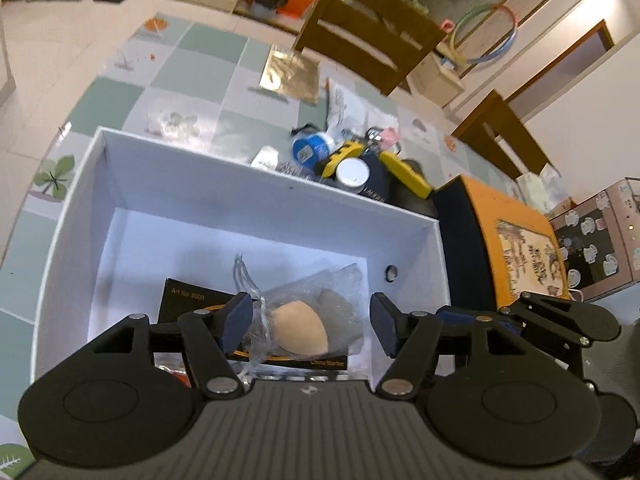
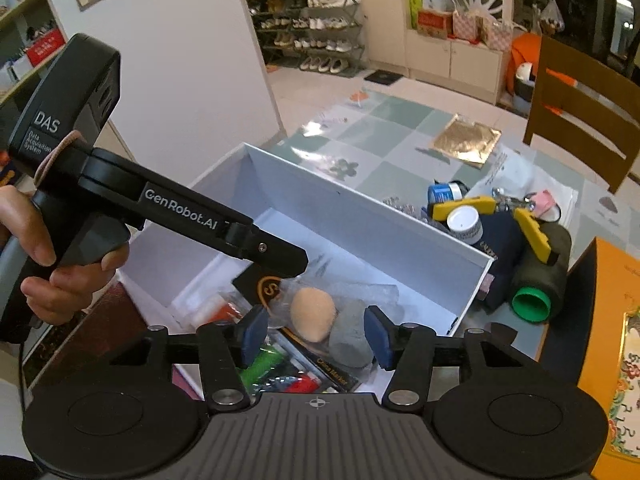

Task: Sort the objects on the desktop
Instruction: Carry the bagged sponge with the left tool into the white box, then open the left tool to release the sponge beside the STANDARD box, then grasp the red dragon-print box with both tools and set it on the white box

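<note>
A white open box [image 1: 280,184] [image 2: 360,204] stands on the tiled tabletop. Inside it lies a clear plastic bag with a beige makeup sponge [image 1: 300,328] [image 2: 314,314] and a grey sponge [image 2: 350,336], resting on a black flat carton [image 1: 180,300] [image 2: 260,284]. My left gripper [image 1: 311,322] hangs open just above the bag, pads apart on either side of it and not pressing. In the right wrist view a hand holds the left gripper [image 2: 288,260] from the left side. My right gripper [image 2: 316,336] is open too, over the same bag, with nothing gripped.
Behind the box lies a pile: a blue tin [image 1: 312,148] [image 2: 444,192], a white-capped jar [image 1: 352,170] [image 2: 464,220], yellow pieces [image 1: 404,176] and a dark roll with a green cap [image 2: 530,304]. An orange box [image 1: 508,240] stands to the right. A gold sheet [image 2: 468,140] and wooden chairs [image 2: 584,112] are farther back.
</note>
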